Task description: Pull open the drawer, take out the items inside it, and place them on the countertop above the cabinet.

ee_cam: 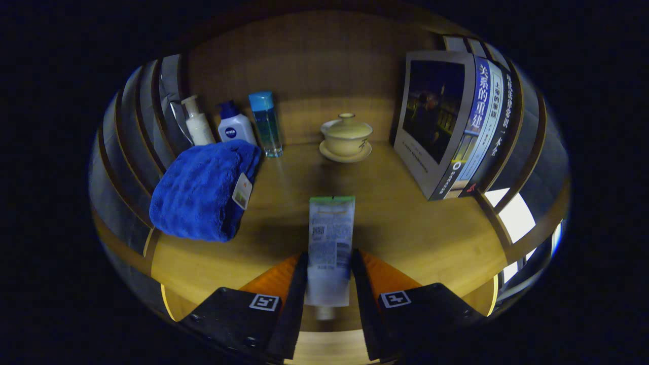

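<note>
A white tube with a green end [330,243] lies lengthwise between my two fingers, its green end pointing away over the wooden countertop [405,228]. Both fingers press on its lower half, so my gripper [328,268] is shut on it. The tube's cap end is blurred, close between the fingers. Whether the tube rests on the countertop or hangs just above it I cannot tell.
A folded blue towel [203,190] lies ahead to the left. Behind it stand a pump bottle [197,124], a white-and-blue bottle [236,126] and a clear blue bottle [265,124]. A lidded cream cup on a saucer [346,137] sits straight ahead. Books [456,121] lean at the right.
</note>
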Demonstrator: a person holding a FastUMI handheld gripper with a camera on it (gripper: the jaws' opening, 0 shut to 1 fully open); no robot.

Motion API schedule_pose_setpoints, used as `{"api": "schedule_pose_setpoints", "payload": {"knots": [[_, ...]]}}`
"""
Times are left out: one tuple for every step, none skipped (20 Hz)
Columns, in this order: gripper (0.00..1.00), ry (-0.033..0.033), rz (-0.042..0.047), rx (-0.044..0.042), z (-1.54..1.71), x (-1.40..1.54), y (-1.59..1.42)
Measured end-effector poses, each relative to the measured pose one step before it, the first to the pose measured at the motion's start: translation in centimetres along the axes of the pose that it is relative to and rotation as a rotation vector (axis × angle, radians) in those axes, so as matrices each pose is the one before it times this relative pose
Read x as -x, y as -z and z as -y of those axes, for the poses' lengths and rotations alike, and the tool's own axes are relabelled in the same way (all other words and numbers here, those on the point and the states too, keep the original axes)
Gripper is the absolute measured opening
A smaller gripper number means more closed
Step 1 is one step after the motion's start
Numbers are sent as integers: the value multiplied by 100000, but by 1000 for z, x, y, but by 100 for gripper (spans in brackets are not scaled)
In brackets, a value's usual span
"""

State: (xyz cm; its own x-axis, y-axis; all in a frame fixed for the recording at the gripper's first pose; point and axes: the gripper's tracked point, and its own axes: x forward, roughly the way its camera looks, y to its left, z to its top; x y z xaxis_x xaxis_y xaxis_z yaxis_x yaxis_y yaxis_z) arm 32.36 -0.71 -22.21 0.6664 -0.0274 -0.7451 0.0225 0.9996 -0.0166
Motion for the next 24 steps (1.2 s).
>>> {"api": "schedule_pose_setpoints", "payload": {"knots": [[60, -149, -840, -89, 141, 168, 198], [61, -134, -1393, -4, 58, 14, 347], [66, 615, -112, -184, 41, 100, 0], [72, -27, 303, -208, -8, 30, -111], [79, 77, 614, -352, -80, 40, -3], [85, -922, -250, -112, -311, 99, 25], [91, -1106, -639, -95, -359, 106, 192], [98, 440, -379, 77, -66, 154, 127], [98, 601, 693, 245, -37, 213, -105], [98, 660, 1828, 245, -42, 286, -335], [98, 417, 2259, 229, -81, 445, -383], [98, -660, 2320, 214, -177, 819, -416], [98, -1368, 2393, 363, -350, 789, -359], [98, -1058, 2677, 643, -214, 1024, -494], [98, -1937, 2214, 1043, -265, 1183, -382], [98, -2053, 2890, 855, -291, 1291, -492], [98, -1473, 2900, 1103, -227, 1309, -540], [98, -1234, 2771, 1089, -78, 1368, -515], [98, -898, 2816, 944, -203, 1280, -446], [97, -640, 2510, 782, -132, 1260, -433], [97, -408, 2480, 1016, -171, 1139, -362], [97, -470, 2398, 1122, -208, 1261, -351], [97, -718, 2532, 487, -365, 1347, -378], [97, -1387, 2319, -259, -572, 1276, -284]]}}
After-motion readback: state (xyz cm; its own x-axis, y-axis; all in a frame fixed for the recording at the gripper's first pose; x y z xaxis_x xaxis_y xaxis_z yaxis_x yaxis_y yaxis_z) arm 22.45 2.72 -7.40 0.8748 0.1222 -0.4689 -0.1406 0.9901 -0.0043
